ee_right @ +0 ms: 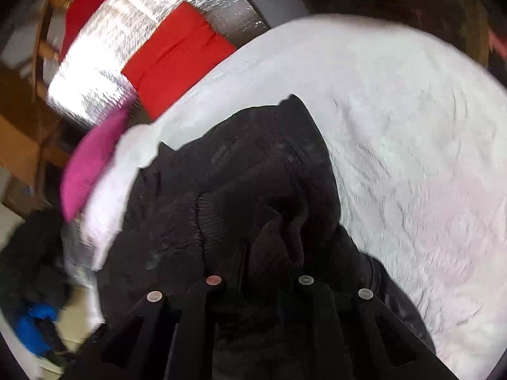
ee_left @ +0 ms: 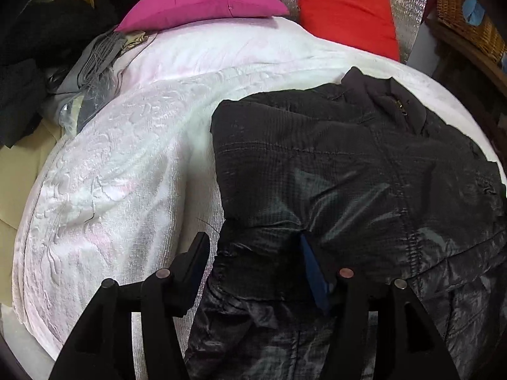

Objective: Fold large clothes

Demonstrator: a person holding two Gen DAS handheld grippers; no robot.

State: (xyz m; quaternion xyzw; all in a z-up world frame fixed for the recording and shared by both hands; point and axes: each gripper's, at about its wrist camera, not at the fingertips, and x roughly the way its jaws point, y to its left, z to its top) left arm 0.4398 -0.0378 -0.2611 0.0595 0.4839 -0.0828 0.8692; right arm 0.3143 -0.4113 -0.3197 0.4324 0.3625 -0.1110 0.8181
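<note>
- We are mid-fold: our black quilted jacket (ee_left: 364,174) lies on the white textured bedspread (ee_left: 111,174), collar far.
- Our left gripper (ee_left: 253,253) stands wide over the near hem.
- Our right gripper (ee_right: 259,253) is buried in bunched fabric; its grip we cannot tell.
- Next, we judge, carry the slippery shell across.

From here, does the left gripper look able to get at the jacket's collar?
Probably yes: the left gripper stands open at the jacket's near edge, and nothing lies over the fabric between it and the collar, though it sits far off.
</note>
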